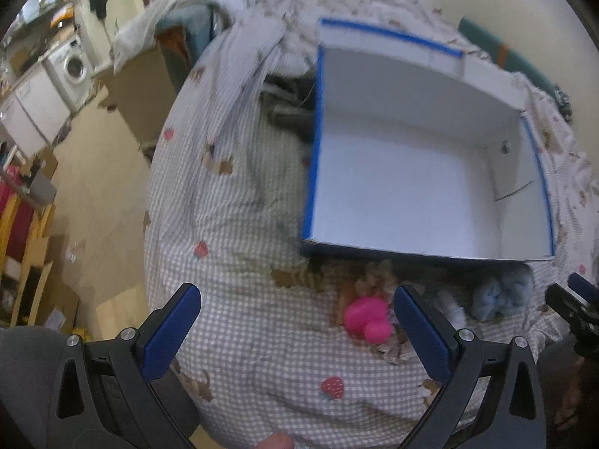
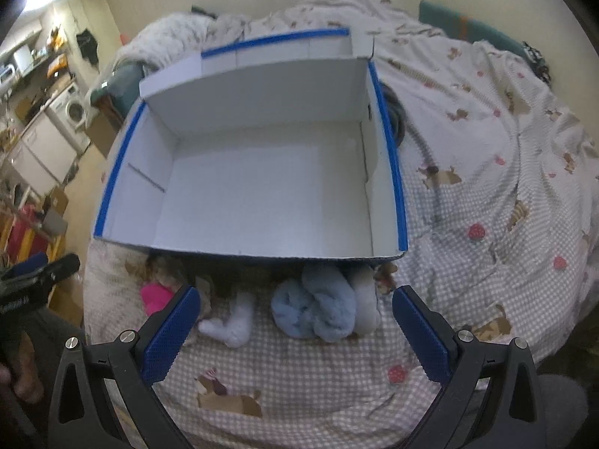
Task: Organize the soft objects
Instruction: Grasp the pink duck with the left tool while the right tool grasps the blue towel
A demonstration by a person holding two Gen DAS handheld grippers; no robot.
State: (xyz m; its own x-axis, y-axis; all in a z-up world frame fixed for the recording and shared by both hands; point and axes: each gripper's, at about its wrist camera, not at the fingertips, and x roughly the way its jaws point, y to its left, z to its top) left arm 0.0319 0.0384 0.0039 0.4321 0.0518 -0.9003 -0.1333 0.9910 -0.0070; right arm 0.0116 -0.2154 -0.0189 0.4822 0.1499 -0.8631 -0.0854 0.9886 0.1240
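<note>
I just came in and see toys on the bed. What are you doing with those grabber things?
A person holds two grippers over a bed with a checked, strawberry-print cover. Both the left gripper and the right gripper are open and holding nothing. The white cardboard box with blue edges has nothing in it yet. A fluffy light-blue cloth bundle, a small white sock and a bright pink soft toy lie in front of it.

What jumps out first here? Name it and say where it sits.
The big white box with blue-taped edges, open and empty, dominates the middle of the checked bedspread. Just in front of it lie a fluffy light-blue bundle and, to the left, a hot-pink soft toy. Both claws hover open.
</note>
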